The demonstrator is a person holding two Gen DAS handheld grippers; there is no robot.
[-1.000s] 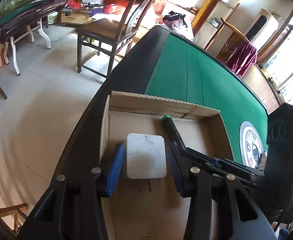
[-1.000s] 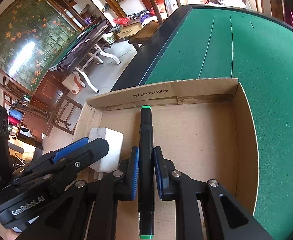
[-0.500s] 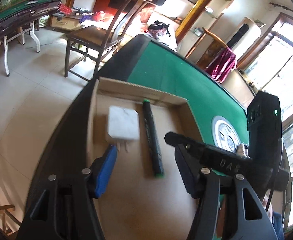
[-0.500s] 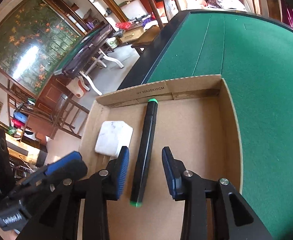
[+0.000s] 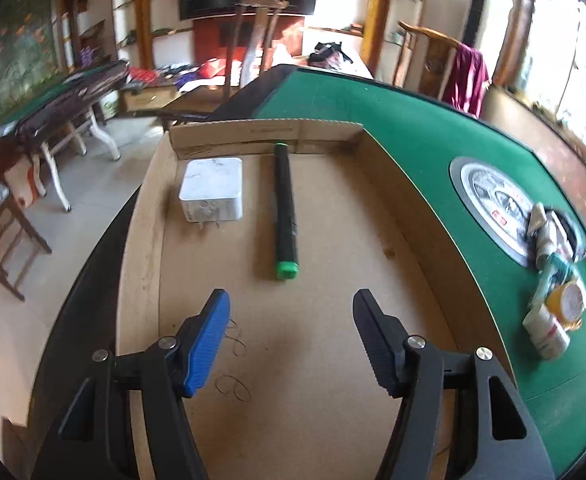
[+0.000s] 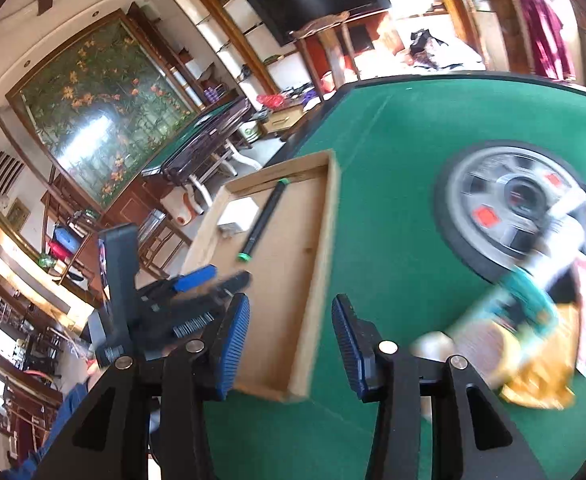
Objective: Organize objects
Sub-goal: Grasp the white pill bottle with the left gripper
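Lying flat on the floor of the cardboard box (image 5: 393,200), one black marker (image 5: 285,208) runs lengthwise away from the left wrist camera: one green end sits just short of the far wall of the box, the other green end points back toward the left gripper (image 5: 289,332). Beside it, on its left in that view and apart from it, rests one white charger block (image 5: 213,188), its metal prongs turned toward the camera and its far side close to the far wall. These two are the only things in the box.

The box stands on the green felt worktop (image 5: 393,120), near the dark rim of its edge. Further right on the felt is a round grey disc (image 5: 489,200) set into the surface, and at its near side a blurred heap of small items (image 5: 553,300): a yellow-lidded container, white tubes or bottles and something teal; they cannot be counted with certainty.

The left gripper hovers above the near part of the box floor, its fingers (image 5: 209,336) parting, roughly half spread, with nothing between them. The right gripper (image 6: 291,344) hangs over the near right corner of the box, its fingers (image 6: 233,340) also opening, empty; in its view the marker (image 6: 261,220) points diagonally up to the right
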